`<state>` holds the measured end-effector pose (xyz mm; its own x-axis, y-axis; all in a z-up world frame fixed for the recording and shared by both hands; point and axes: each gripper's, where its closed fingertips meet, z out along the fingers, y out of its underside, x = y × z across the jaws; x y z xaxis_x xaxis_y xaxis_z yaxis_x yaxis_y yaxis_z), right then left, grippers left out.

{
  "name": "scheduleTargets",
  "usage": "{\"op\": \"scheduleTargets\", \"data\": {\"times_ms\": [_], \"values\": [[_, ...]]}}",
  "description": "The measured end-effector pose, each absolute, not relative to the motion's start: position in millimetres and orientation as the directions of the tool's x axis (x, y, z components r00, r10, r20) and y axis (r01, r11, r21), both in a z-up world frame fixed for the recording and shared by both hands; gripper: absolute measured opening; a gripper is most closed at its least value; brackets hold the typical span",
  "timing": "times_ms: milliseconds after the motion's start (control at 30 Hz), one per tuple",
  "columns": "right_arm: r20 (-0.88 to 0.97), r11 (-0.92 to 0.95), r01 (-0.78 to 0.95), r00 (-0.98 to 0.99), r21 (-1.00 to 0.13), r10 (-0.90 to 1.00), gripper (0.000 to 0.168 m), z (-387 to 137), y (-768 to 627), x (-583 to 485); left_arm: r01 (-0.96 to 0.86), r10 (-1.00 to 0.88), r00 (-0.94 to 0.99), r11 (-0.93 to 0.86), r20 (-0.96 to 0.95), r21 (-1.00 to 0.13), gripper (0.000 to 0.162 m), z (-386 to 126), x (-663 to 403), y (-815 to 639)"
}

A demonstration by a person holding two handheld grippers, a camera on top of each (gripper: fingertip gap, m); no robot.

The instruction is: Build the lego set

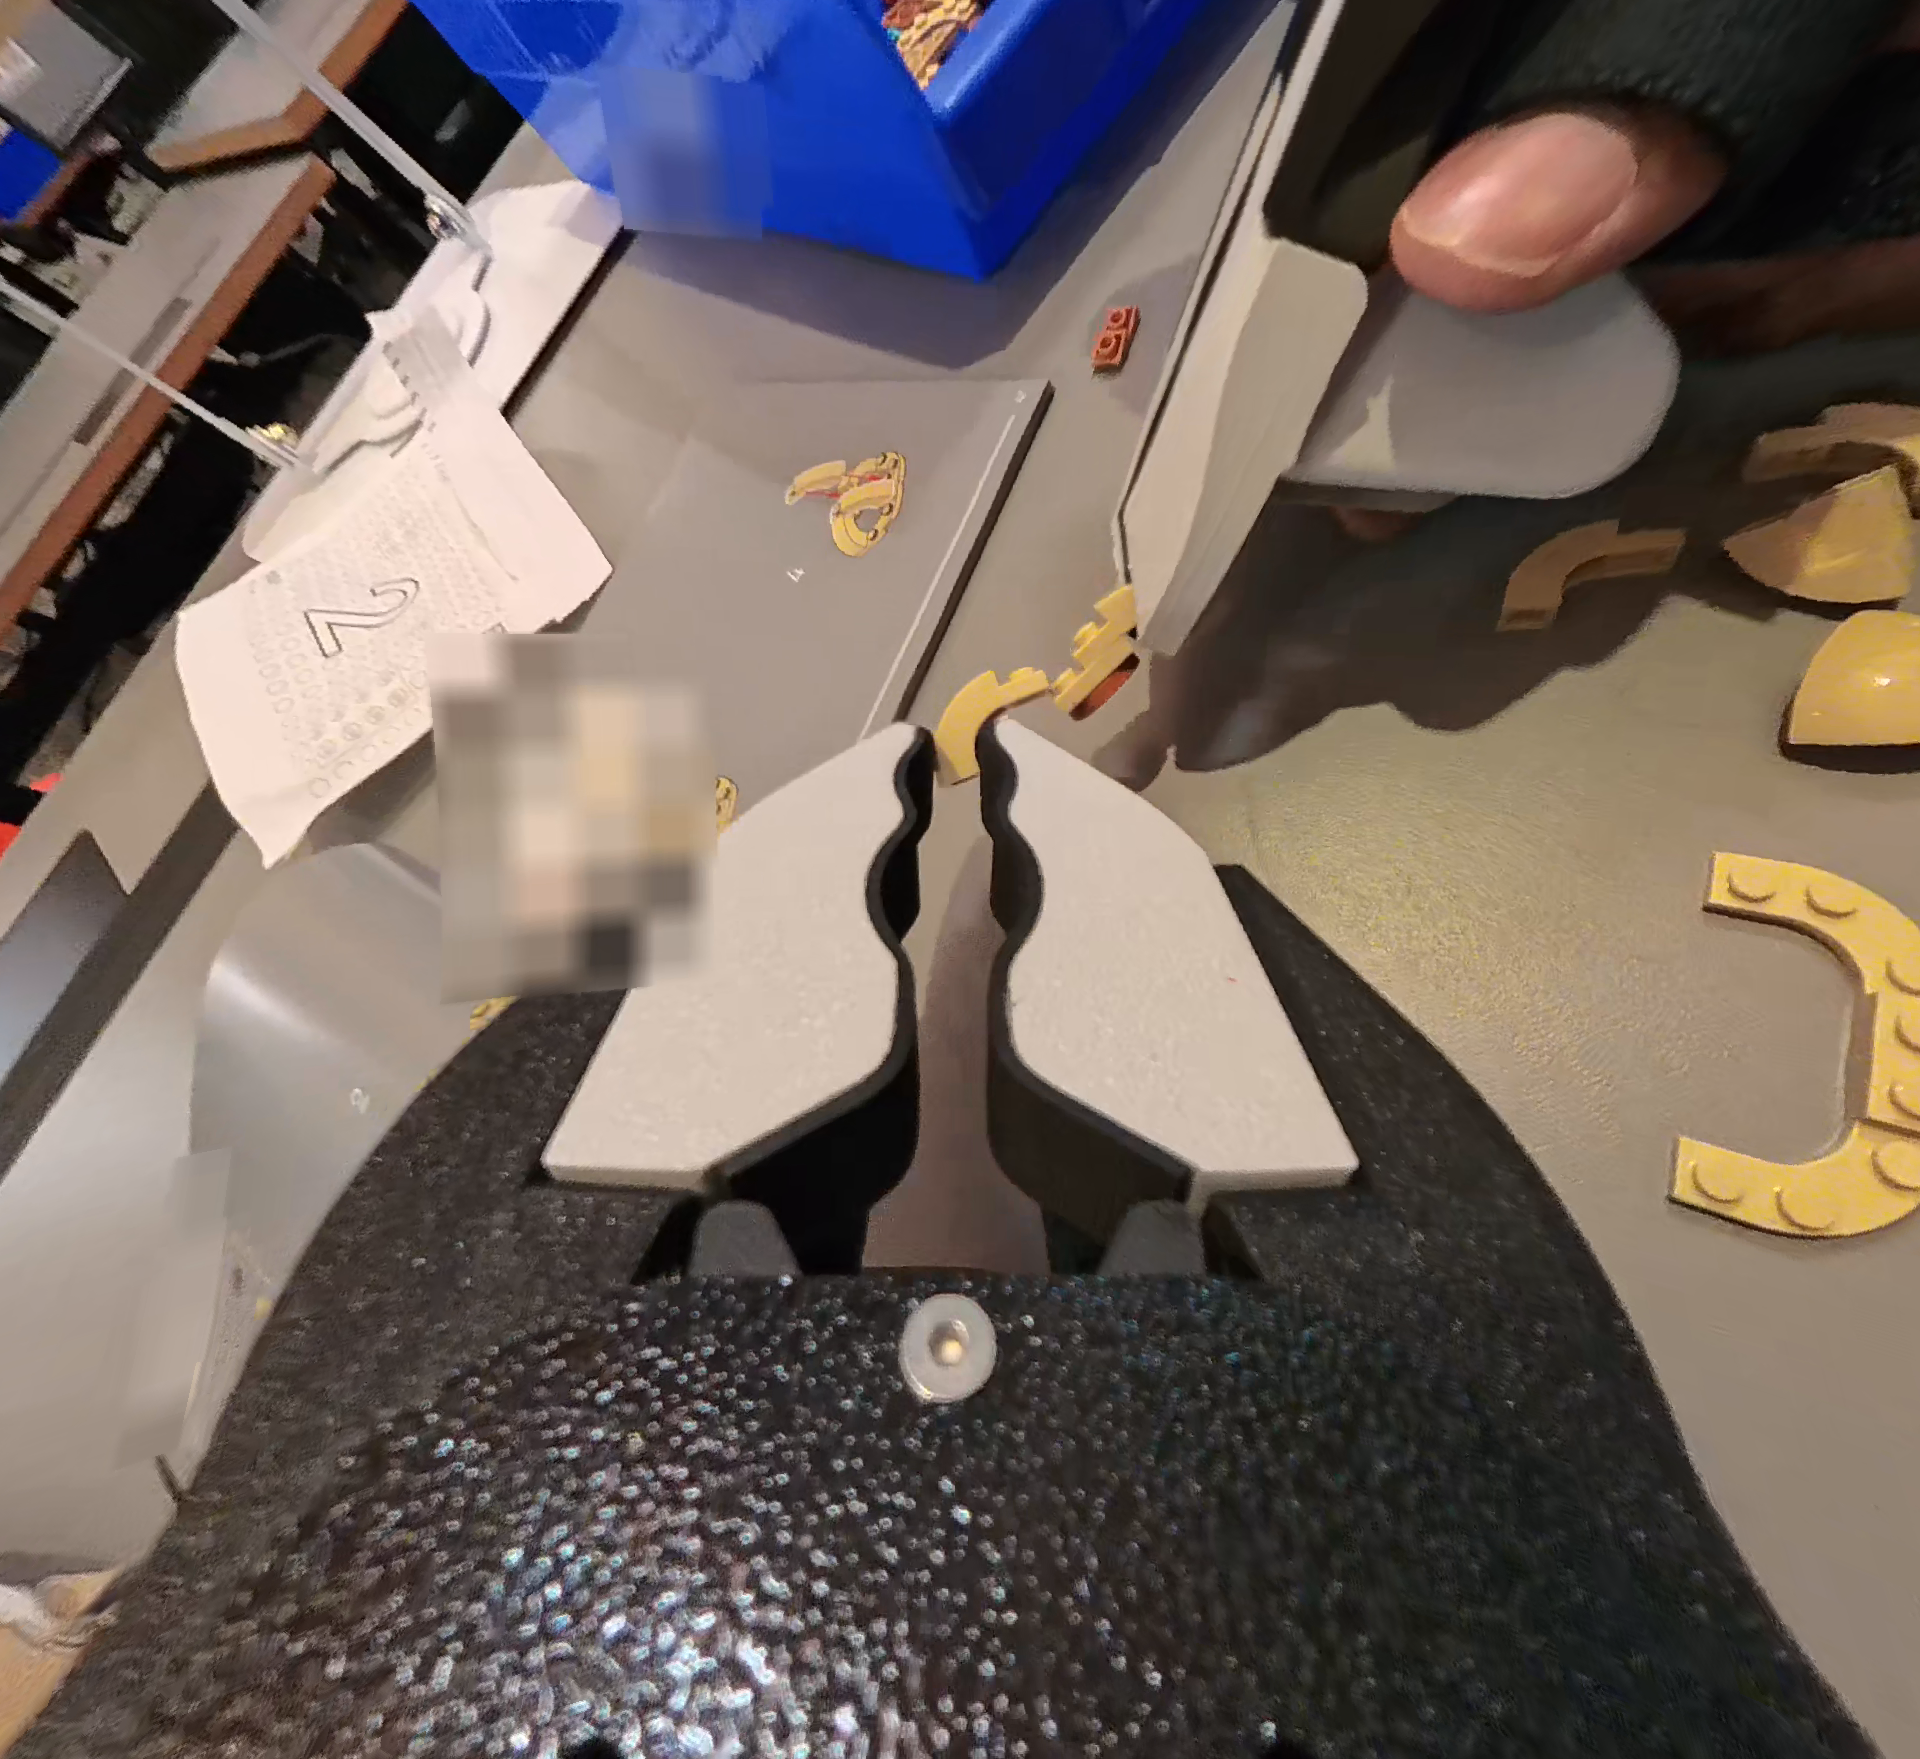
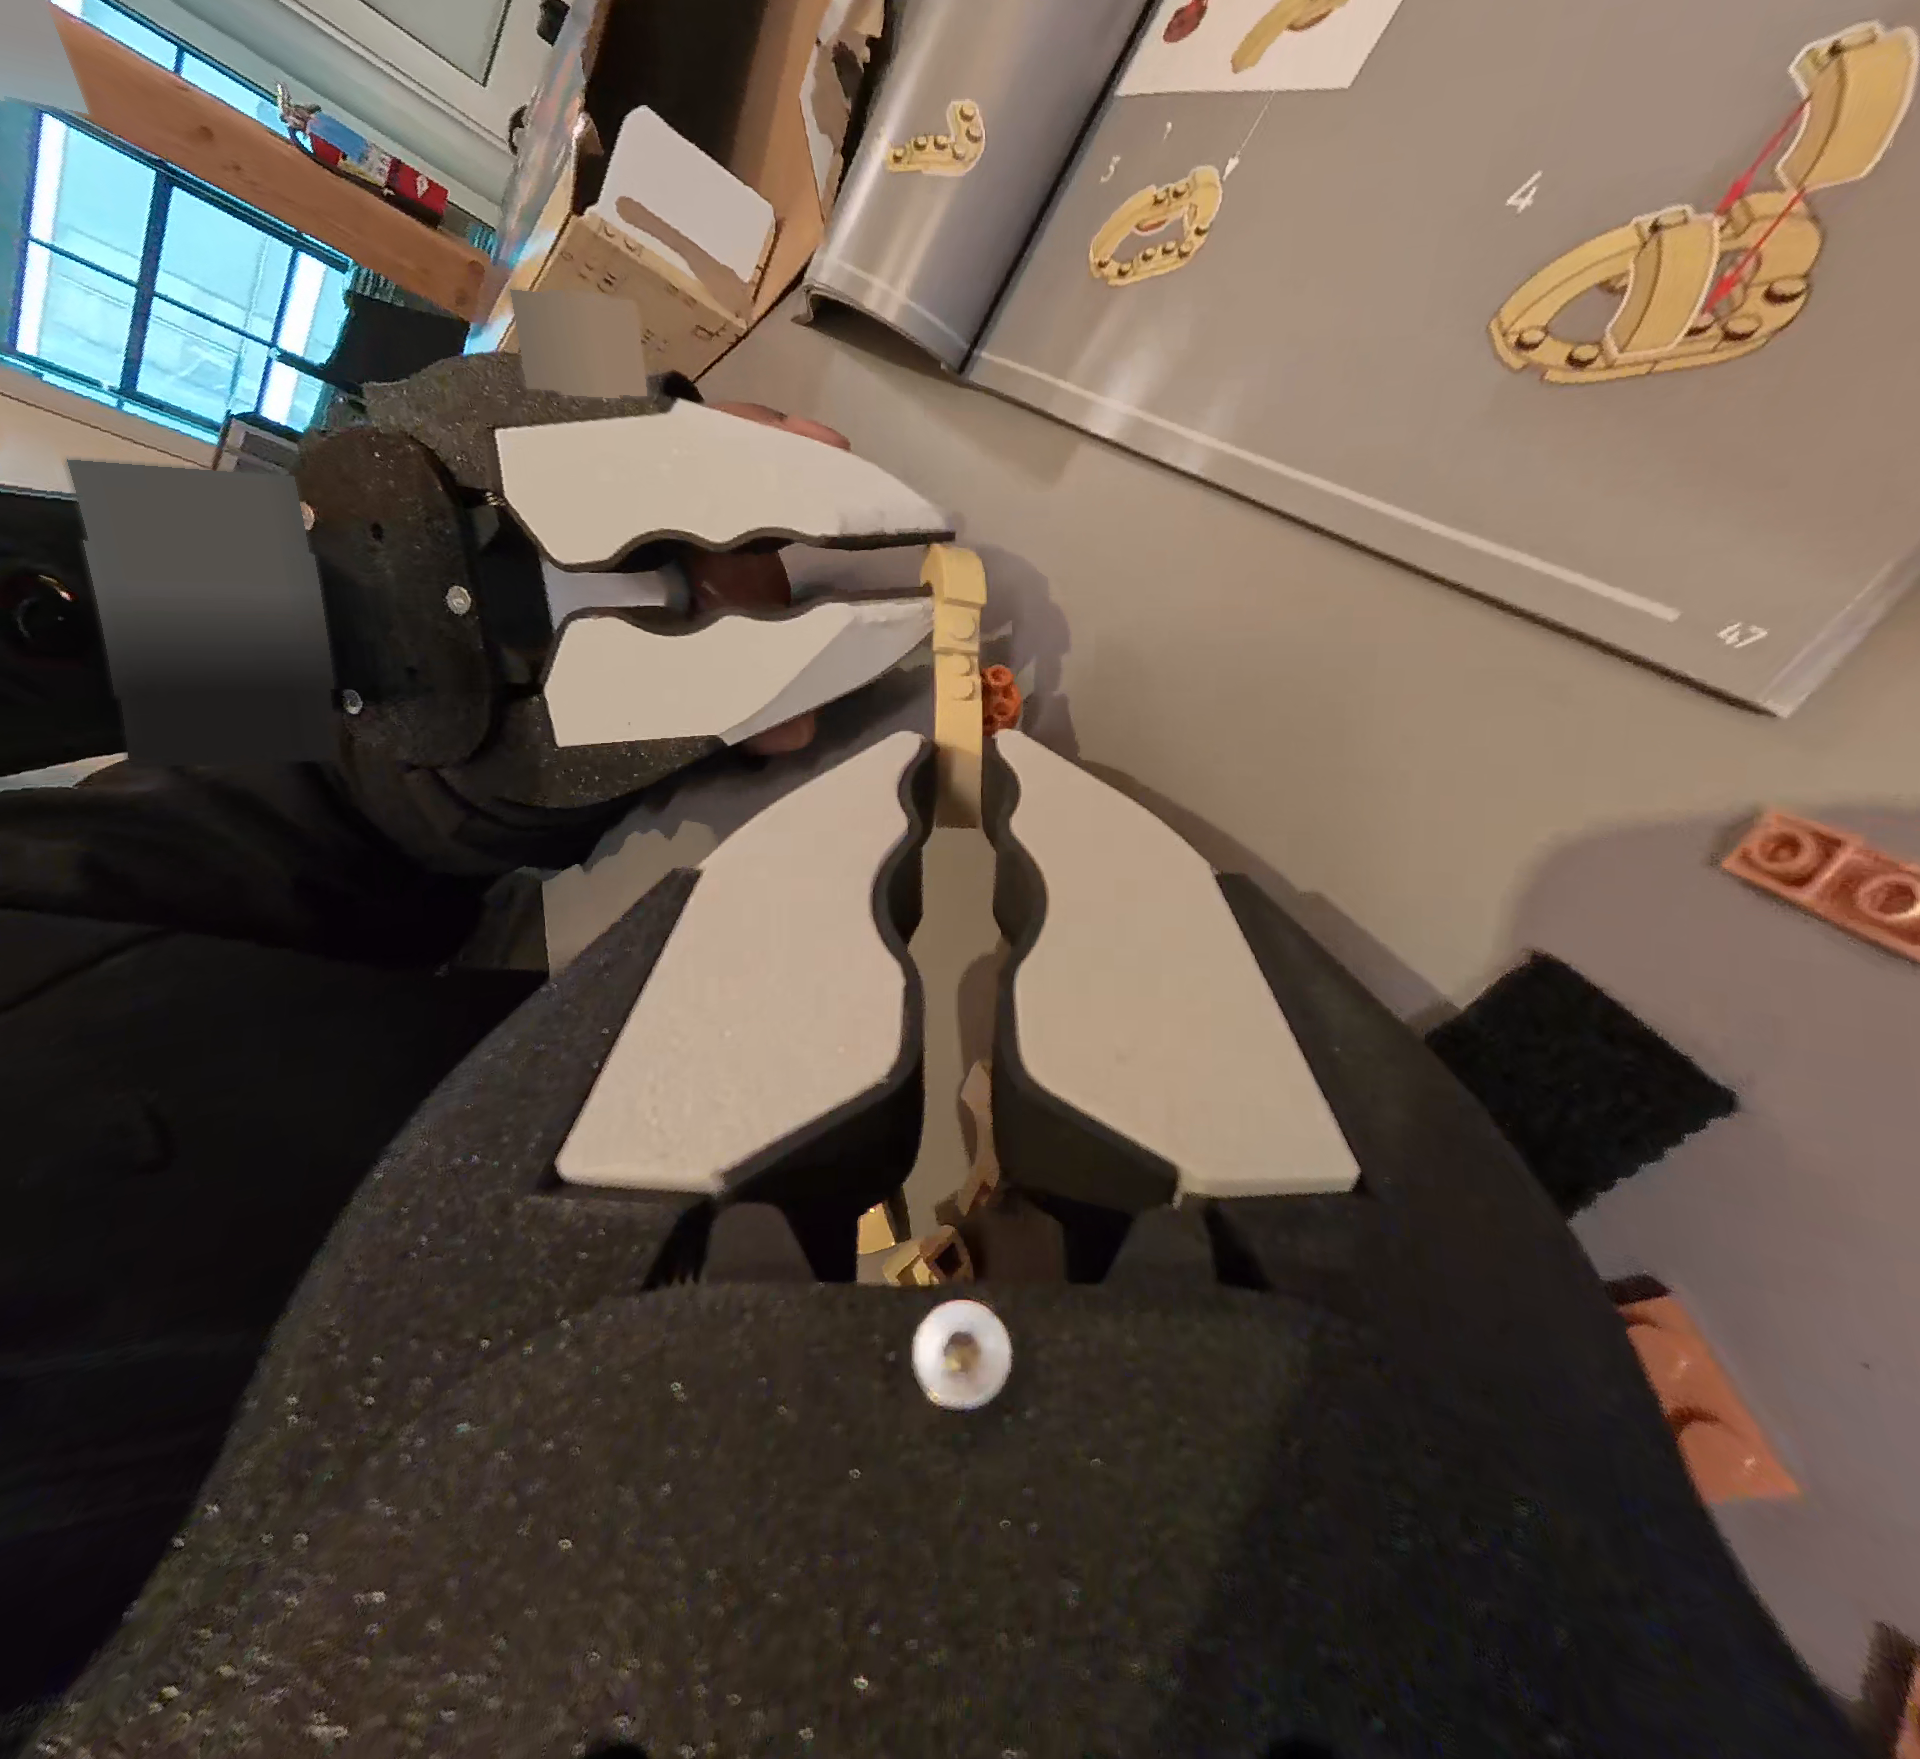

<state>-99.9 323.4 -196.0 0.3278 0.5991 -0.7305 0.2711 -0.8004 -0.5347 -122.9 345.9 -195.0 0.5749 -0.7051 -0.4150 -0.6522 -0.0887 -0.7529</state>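
Observation:
My left gripper (image 1: 961, 743) is shut on the end of a tan curved lego piece (image 1: 982, 712) just above the grey table. In the right wrist view the left gripper (image 2: 930, 566) comes in from the left and pinches the top end of that piece (image 2: 951, 571). My right gripper (image 2: 961, 753) is shut on a tan studded plate (image 2: 956, 681) with a small reddish-brown round piece (image 2: 1000, 686) on its side. In the left wrist view the right gripper (image 1: 1138, 629) reaches down from the upper right with the plate (image 1: 1101, 644) at its tips. The two tan parts meet between the grippers.
The open instruction booklet (image 2: 1455, 462) lies behind the grippers. A blue bin (image 1: 727, 47) of loose pieces stands at the back. A large tan curved plate (image 1: 1829, 1034), tan dome pieces (image 1: 1860, 691) and a reddish-brown plate (image 2: 1839, 878) lie to the right. A crumpled paper bag (image 1: 343, 670) lies left. My two grippers' fingertips are within a few centimetres of each other.

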Motion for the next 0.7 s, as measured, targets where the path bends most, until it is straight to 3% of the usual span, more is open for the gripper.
{"op": "scheduleTargets", "data": {"times_ms": [700], "values": [[-0.727,-0.805,0.254,0.346,-0.536,0.593,0.008,-197.3,329.5,-100.7,-0.679,-0.723,0.541,-0.074,-0.430,-0.730,0.009,-201.6,-120.0,342.4]]}}
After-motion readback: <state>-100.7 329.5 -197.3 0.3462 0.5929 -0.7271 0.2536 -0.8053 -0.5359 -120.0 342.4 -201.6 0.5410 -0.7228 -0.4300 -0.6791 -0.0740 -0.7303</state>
